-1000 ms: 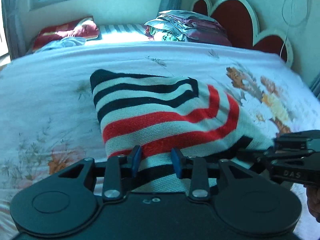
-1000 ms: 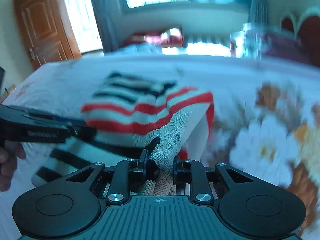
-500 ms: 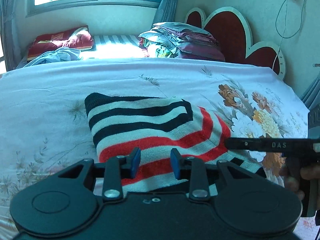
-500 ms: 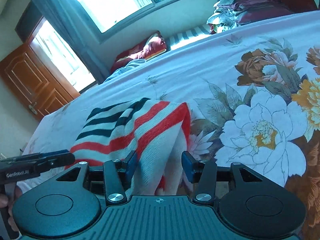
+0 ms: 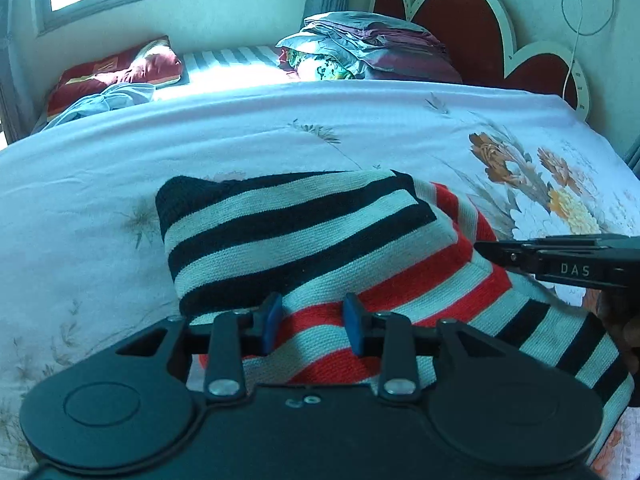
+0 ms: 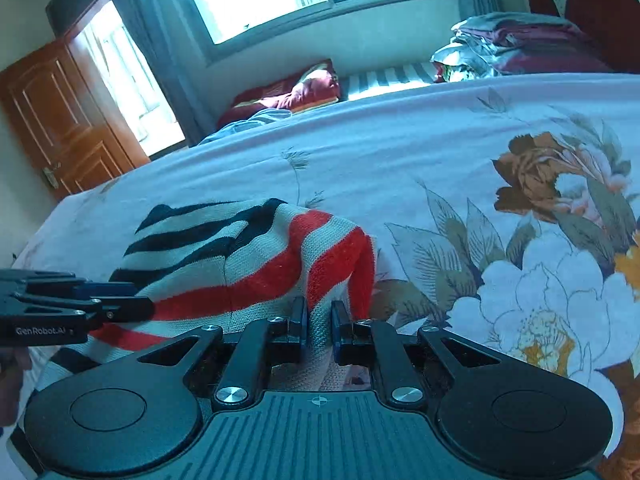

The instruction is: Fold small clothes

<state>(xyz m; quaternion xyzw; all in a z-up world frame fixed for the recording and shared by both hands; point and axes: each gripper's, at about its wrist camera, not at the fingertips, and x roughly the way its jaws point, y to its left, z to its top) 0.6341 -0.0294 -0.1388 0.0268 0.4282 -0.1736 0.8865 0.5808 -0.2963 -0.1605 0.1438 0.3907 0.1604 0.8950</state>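
A small knitted garment (image 5: 320, 240) with black, white and red stripes lies folded on the floral bed sheet (image 5: 240, 140). My left gripper (image 5: 312, 322) is open, its blue pads astride the garment's near edge. My right gripper (image 6: 319, 320) has its jaws nearly closed with a fold of the garment (image 6: 256, 256) between them. The right gripper also shows in the left wrist view (image 5: 560, 264) at the garment's right edge. The left gripper shows in the right wrist view (image 6: 76, 304) at the garment's left side.
A stack of folded bedding (image 5: 368, 52) and a red pillow (image 5: 116, 76) lie at the far side of the bed. A red heart-shaped headboard (image 5: 472, 28) stands on the right. A wooden door (image 6: 60, 128) stands at the left.
My right gripper opened half a second ago and has now closed again on the garment's right edge. My left gripper stays open near the garment's front edge.
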